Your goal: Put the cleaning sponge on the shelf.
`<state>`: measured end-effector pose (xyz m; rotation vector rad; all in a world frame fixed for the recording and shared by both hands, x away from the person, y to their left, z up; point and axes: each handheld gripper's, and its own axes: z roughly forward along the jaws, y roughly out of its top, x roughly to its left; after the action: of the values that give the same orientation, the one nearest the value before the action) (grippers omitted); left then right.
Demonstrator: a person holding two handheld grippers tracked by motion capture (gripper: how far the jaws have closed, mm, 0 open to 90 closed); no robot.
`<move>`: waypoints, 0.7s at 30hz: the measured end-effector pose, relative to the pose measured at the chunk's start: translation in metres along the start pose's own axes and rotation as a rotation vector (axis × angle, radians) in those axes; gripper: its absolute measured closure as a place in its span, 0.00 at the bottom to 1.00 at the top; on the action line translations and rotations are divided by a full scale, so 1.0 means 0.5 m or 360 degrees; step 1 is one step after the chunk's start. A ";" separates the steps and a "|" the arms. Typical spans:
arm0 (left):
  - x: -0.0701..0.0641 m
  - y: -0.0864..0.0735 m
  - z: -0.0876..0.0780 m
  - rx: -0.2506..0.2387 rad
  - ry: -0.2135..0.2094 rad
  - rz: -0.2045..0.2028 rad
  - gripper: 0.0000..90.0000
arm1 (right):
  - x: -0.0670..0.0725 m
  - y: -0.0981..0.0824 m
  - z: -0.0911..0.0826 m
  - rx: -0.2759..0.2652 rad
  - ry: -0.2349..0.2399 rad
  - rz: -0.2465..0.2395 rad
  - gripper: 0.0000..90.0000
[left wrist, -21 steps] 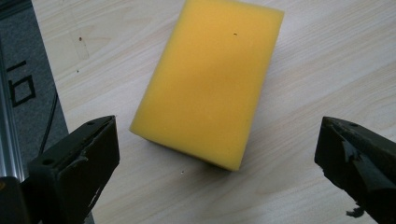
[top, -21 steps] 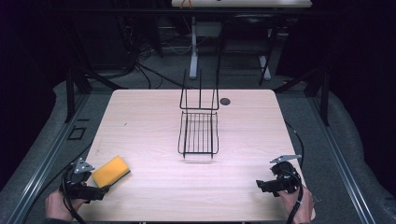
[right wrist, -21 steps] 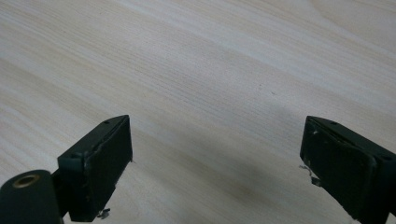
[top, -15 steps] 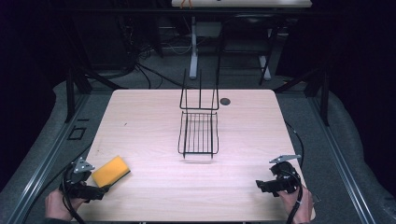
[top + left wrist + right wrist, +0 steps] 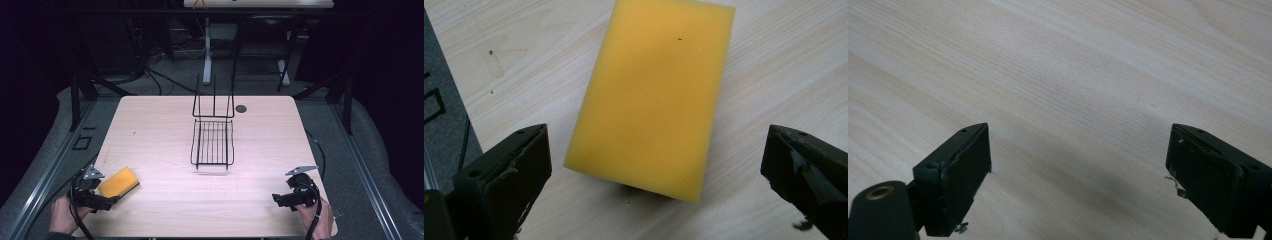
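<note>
A yellow sponge (image 5: 118, 182) lies flat on the wooden table (image 5: 150, 130) near its front left corner. My left gripper (image 5: 107, 201) is open just behind the sponge's near end. In the left gripper view the sponge (image 5: 654, 95) sits ahead of the wide-apart jaws, its near edge level with their tips, touching neither. My right gripper (image 5: 278, 199) rests at the front right of the table, open, with bare wood (image 5: 1073, 100) between its jaws. A black wire rack (image 5: 213, 135) stands at the table's middle, its tall back toward the far side.
A small dark round disc (image 5: 241, 108) lies on the table right of the rack's back. Grey floor and metal rails (image 5: 45, 170) flank the table. Table legs and cables stand beyond the far edge.
</note>
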<state>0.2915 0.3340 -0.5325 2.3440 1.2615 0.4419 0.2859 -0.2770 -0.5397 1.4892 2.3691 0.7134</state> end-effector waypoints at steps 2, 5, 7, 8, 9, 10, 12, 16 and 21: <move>0.004 0.001 0.004 0.0011 -0.0006 -0.0002 0.00 | 0.000 0.001 -0.001 0.0012 0.0001 -0.0002 0.12; 0.009 0.001 0.010 0.0019 -0.0011 0.0003 0.00 | 0.001 0.001 0.002 0.0016 0.0006 -0.0003 0.12; 0.013 0.002 0.014 0.0024 -0.0030 -0.0003 0.00 | 0.001 0.001 0.004 0.0013 0.0006 -0.0009 0.12; 0.014 0.002 0.016 0.0026 -0.0025 -0.0003 0.00 | 0.002 0.001 0.004 0.0016 0.0002 -0.0009 0.12; 0.014 0.002 0.018 0.0026 -0.0033 -0.0010 0.00 | 0.002 0.001 0.005 0.0016 0.0002 -0.0010 0.12; 0.015 0.003 0.020 0.0029 -0.0035 -0.0007 0.00 | 0.002 0.001 0.005 0.0016 0.0002 -0.0010 0.12; 0.017 0.003 0.025 0.0051 -0.0038 -0.0003 0.00 | 0.002 0.001 0.005 0.0017 0.0001 -0.0010 0.12; 0.022 0.002 0.036 0.0087 -0.0049 -0.0016 0.00 | 0.002 0.001 0.004 0.0021 0.0002 -0.0010 0.12; 0.024 0.000 0.045 0.0116 -0.0047 -0.0025 0.00 | 0.001 0.001 0.004 0.0022 0.0004 -0.0014 0.12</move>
<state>0.3086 0.3388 -0.5508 2.3902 1.3019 0.3604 0.2869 -0.2758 -0.5410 1.4837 2.3854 0.6987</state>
